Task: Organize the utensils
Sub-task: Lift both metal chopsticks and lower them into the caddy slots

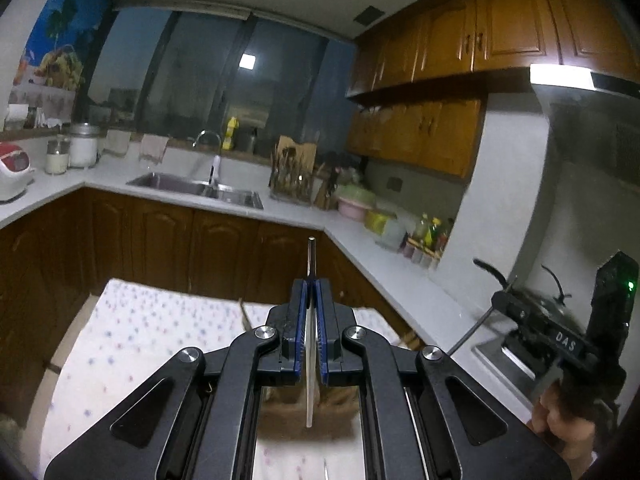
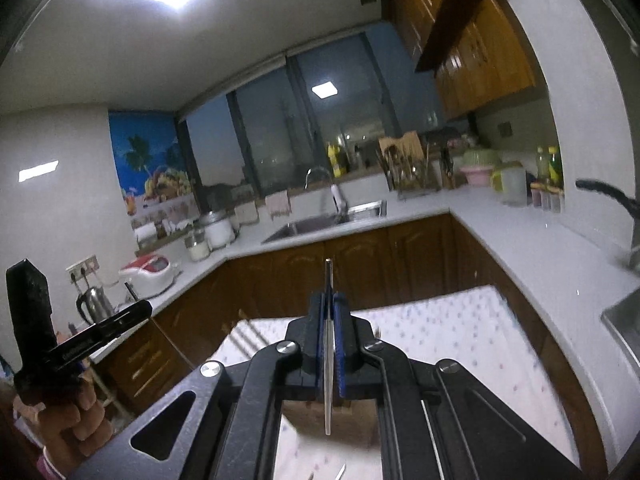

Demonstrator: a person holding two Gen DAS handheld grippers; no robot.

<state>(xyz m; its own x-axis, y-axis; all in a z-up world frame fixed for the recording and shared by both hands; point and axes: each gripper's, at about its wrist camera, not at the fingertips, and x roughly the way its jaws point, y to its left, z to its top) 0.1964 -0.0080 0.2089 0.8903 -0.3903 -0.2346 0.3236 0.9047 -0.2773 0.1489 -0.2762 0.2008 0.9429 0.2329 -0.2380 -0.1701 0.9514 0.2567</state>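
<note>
Each of the two grippers, left gripper [image 1: 311,292] and right gripper [image 2: 329,308], is clenched on a thin metal utensil [image 1: 310,356] [image 2: 328,360] held edge-on between its pads, so either piece could pivot or slide out above the dotted cloth [image 1: 140,320] if jolted.

In your left gripper [image 1: 311,300] a metal utensil [image 1: 310,344] stands upright between the jaws, its tip above them; a second utensil [image 2: 329,344] stands likewise in your right gripper [image 2: 330,312]. Below both sets of jaws lies a cloth-covered table [image 1: 160,320], with a wooden block [image 2: 320,412] on it directly beneath them. Ahead of the jaws, beyond the table, a countertop [image 1: 288,210] holds the sink [image 1: 196,188], a dish rack [image 1: 292,180] to its right.
</note>
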